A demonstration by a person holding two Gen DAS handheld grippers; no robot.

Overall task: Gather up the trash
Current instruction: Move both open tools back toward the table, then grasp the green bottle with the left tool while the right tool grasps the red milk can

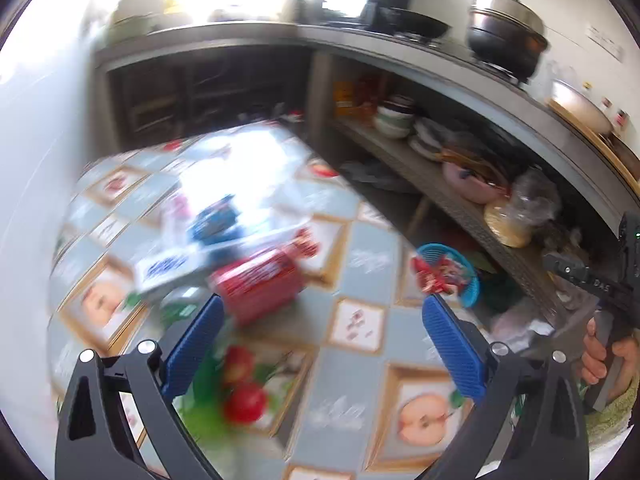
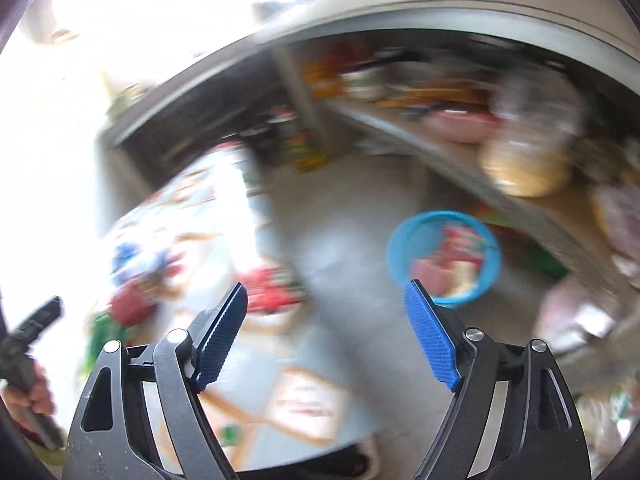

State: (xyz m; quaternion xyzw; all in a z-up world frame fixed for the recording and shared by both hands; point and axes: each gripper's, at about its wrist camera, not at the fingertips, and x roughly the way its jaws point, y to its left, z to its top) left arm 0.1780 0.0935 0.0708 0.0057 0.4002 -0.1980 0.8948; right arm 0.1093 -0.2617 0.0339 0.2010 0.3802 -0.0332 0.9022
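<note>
Both views are blurred. My left gripper (image 1: 322, 308) is open and empty above a table with a fruit-print cloth (image 1: 360, 248). A red packet (image 1: 260, 284) lies just past its left fingertip, with a blue wrapper (image 1: 214, 220) and a white-and-blue wrapper (image 1: 168, 266) behind it. A blue basket (image 1: 452, 276) holding red wrappers stands on the floor beyond the table edge. My right gripper (image 2: 326, 294) is open and empty, above the table edge. The basket (image 2: 404, 248) shows ahead to its right, and red trash (image 2: 272, 288) lies by its left fingertip.
Kitchen shelves (image 1: 460, 196) with bowls, plates and bags run along the right. Pots (image 1: 508, 36) and a pan stand on the counter above. A white wall is at the left. The other hand-held gripper (image 1: 600, 284) shows at the right edge.
</note>
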